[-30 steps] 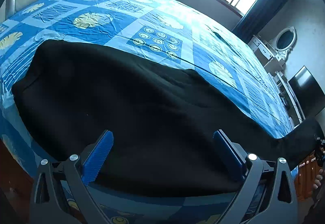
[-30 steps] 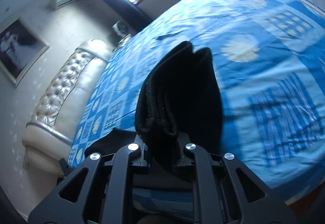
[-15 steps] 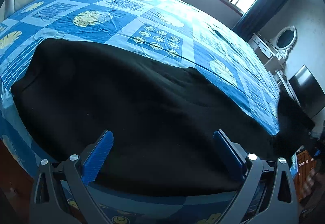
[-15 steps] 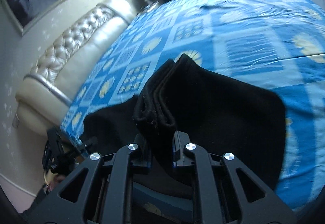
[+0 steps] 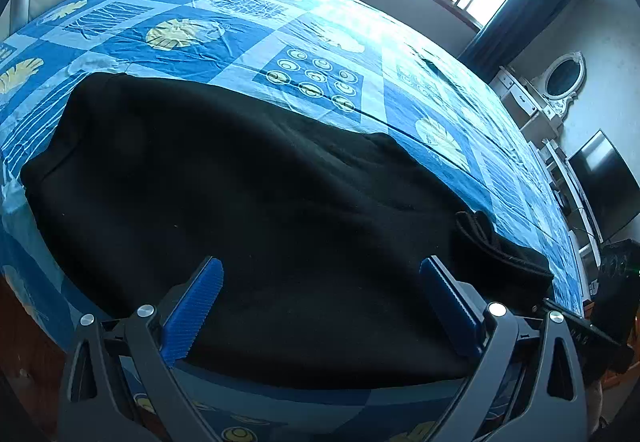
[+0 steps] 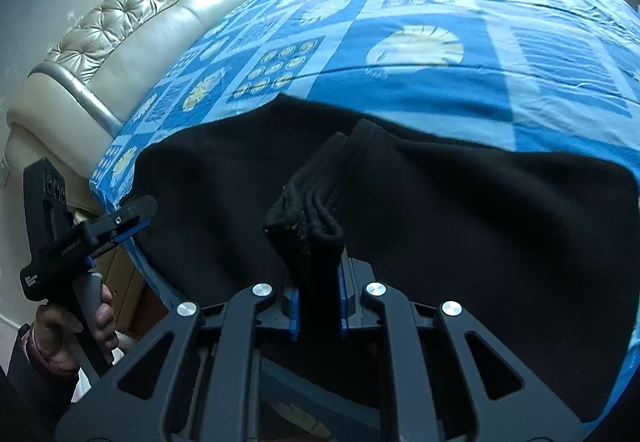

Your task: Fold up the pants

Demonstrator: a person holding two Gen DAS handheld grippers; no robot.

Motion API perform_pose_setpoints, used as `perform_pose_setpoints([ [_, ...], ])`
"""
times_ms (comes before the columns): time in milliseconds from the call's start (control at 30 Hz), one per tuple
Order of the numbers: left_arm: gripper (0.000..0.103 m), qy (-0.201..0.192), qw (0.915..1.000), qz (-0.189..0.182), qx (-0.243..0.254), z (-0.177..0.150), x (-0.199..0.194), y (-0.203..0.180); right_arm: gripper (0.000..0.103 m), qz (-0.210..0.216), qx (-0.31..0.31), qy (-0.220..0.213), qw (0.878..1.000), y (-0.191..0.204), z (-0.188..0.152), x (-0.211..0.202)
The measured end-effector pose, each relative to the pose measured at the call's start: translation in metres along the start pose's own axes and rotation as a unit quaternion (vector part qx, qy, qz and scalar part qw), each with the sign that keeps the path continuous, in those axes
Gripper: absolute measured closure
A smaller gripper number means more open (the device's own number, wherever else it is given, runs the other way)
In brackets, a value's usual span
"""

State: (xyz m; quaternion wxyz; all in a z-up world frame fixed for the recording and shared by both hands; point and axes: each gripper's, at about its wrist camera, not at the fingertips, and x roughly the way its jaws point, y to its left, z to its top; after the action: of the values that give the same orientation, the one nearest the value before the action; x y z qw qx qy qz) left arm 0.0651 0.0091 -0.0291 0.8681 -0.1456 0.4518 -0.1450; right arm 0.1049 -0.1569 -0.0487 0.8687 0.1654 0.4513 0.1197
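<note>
Black pants (image 5: 248,209) lie spread over the blue patterned bedsheet (image 5: 320,41), and my left gripper (image 5: 320,306) hovers just above their near edge with its blue pads wide apart, holding nothing. To the right, my right gripper (image 6: 318,306) is clamped on the bunched pant hems (image 6: 316,209), which it holds over the spread cloth.
</note>
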Motion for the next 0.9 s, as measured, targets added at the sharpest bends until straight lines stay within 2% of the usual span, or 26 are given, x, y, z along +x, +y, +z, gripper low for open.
perform_pose_setpoints([
  [133, 0.005, 0.001, 1.0000, 0.001, 0.000, -0.001, 0.000, 0.000, 0.089, 0.001, -0.003, 0.008, 1.000, 0.004, -0.004, 0.006],
  [300, 0.005, 0.001, 1.0000, 0.000, 0.003, -0.001, 0.000, -0.002, 0.080, -0.002, -0.008, 0.019, 1.000, 0.010, -0.009, 0.015],
  [400, 0.005, 0.001, 1.0000, -0.001, 0.004, -0.002, 0.000, -0.002, 0.067, 0.001, -0.011, 0.021, 1.000, 0.016, -0.012, 0.018],
  [567, 0.005, 0.000, 1.0000, -0.003, 0.003, 0.000, -0.002, 0.000, 0.038, 0.020, -0.027, 0.028, 0.999, 0.031, -0.016, 0.023],
  [700, 0.005, 0.000, 0.9999, -0.013, 0.001, 0.004, -0.008, 0.003, 0.035, 0.021, -0.038, 0.026, 0.999, 0.039, -0.017, 0.020],
  [900, 0.005, -0.006, 0.9987, -0.045, 0.020, 0.019, -0.036, 0.028, 0.032, 0.069, -0.007, -0.002, 0.998, 0.035, -0.019, -0.003],
])
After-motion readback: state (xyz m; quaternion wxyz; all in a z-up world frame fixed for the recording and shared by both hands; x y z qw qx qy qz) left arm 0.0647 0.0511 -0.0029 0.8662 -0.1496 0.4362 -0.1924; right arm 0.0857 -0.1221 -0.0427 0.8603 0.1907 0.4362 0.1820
